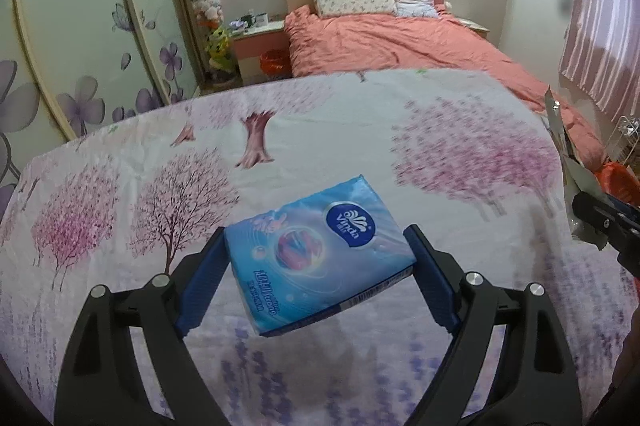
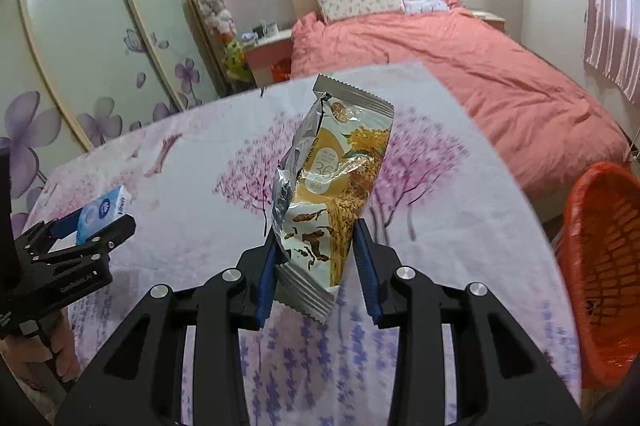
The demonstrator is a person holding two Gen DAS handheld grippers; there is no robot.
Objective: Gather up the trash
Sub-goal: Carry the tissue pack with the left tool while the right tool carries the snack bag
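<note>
Two things are in my grip at once, both held in the air over the table with the pink tree-print cloth (image 1: 360, 130). My left gripper (image 1: 316, 262) pinches a blue tissue pack (image 1: 320, 246) by its two ends, tilted above the cloth. My right gripper (image 2: 316, 258) clamps the lower part of an upright, torn-open snack wrapper (image 2: 332, 186), with the orange basket (image 2: 608, 266) just off the table's right edge.

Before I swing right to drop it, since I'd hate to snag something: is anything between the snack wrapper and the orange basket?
Nothing visible. The right gripper holds the snack wrapper above the flowered tablecloth; the orange basket sits past the table's right edge, with only open air between.
</note>
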